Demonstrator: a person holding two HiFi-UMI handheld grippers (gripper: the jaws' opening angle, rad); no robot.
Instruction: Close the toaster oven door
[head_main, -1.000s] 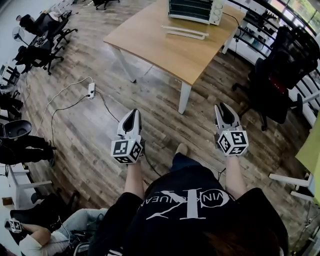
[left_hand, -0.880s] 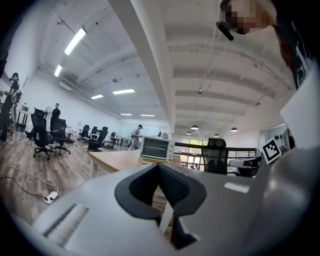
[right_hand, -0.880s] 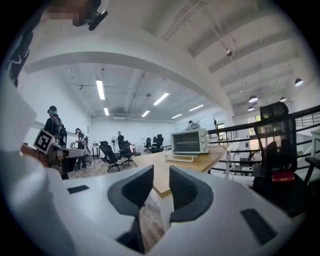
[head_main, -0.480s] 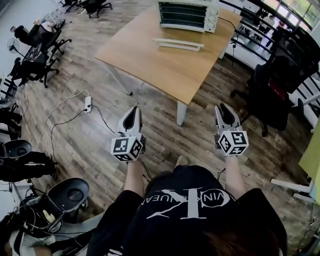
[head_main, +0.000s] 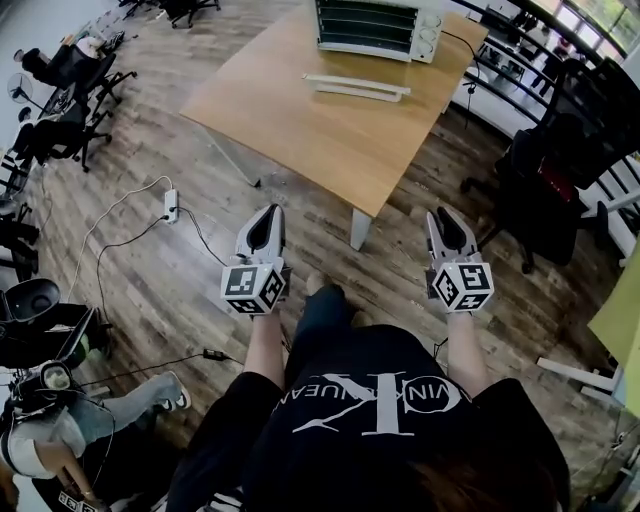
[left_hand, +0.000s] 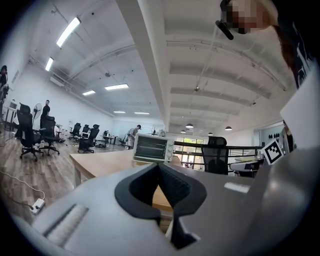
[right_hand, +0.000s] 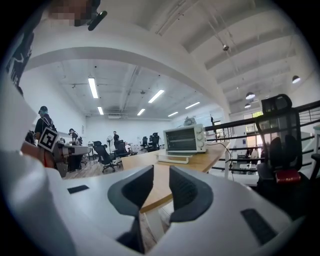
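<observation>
Toaster oven (head_main: 372, 25): we lose its top at the head view's upper edge; its knobs (head_main: 432, 28) are too small to read. Seated person (head_main: 55, 440), lower left, is cropped by the frame.

Matt wooden table (head_main: 300, 130), grained wood floor (head_main: 190, 290), smooth metal toaster oven (head_main: 375, 25)

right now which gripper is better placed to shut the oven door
Right, narrowly: both sit short of the table, but the right gripper has jaws apart and the open door ahead.
</observation>
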